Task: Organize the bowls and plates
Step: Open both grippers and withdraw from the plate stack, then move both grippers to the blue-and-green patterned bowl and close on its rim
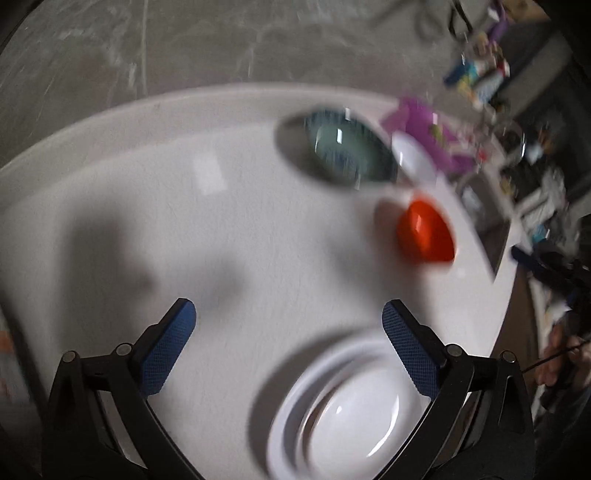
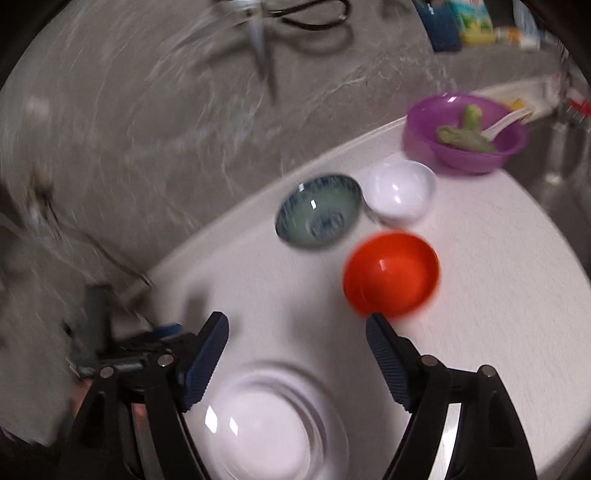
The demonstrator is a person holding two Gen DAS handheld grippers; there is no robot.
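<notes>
Fingers [image 1: 173, 347] of the left gripper [image 1: 288, 314] stand spread wide, grasping nothing; the right gripper [image 2: 297, 325] too is released. White stacked plates [image 1: 343, 413] lie below on the worktop [image 1: 221, 240]. Farther: red bowl [image 2: 391, 275], blue-green bowl [image 2: 318, 211], white bowl [image 2: 400, 192], purple bowl [image 2: 465, 133].

No lettering, number or sign can be read in either wrist view: the colourful cartons [image 2: 474, 18] at the back carry print, but blur leaves it illegible.
</notes>
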